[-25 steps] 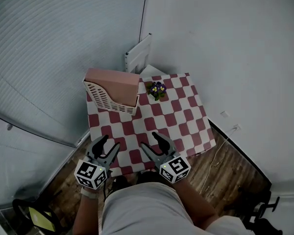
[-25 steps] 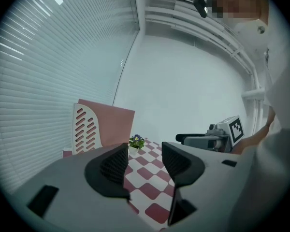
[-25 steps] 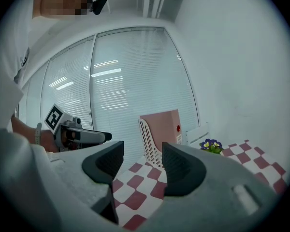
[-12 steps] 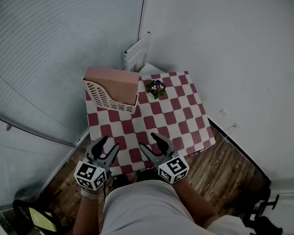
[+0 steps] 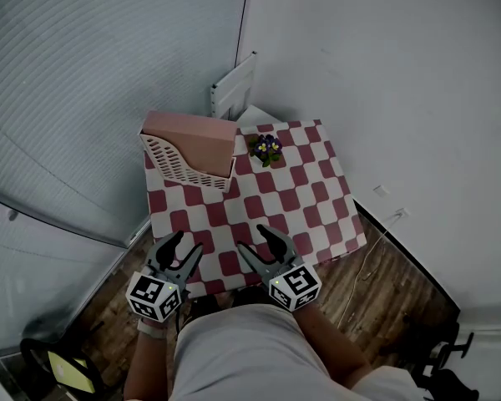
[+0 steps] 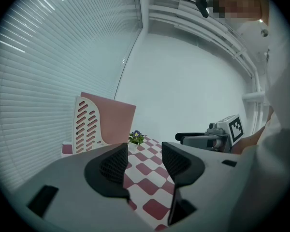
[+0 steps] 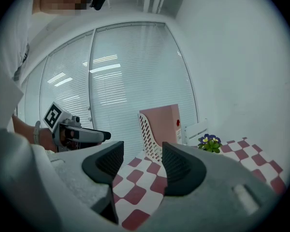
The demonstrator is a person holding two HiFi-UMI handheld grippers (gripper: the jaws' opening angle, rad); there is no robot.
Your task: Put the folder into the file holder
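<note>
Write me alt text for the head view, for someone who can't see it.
A pink folder stands inside a white slotted file holder at the far left corner of a red-and-white checkered table, with a small potted flower beside it. At the near edge, a person holds the left tool and right tool, both open and empty.

Matt pink folder (image 5: 196,136), slotted cream plastic file holder (image 5: 179,167), checked cloth tablecloth (image 5: 292,199), wood-grain floor (image 5: 376,295)
</note>
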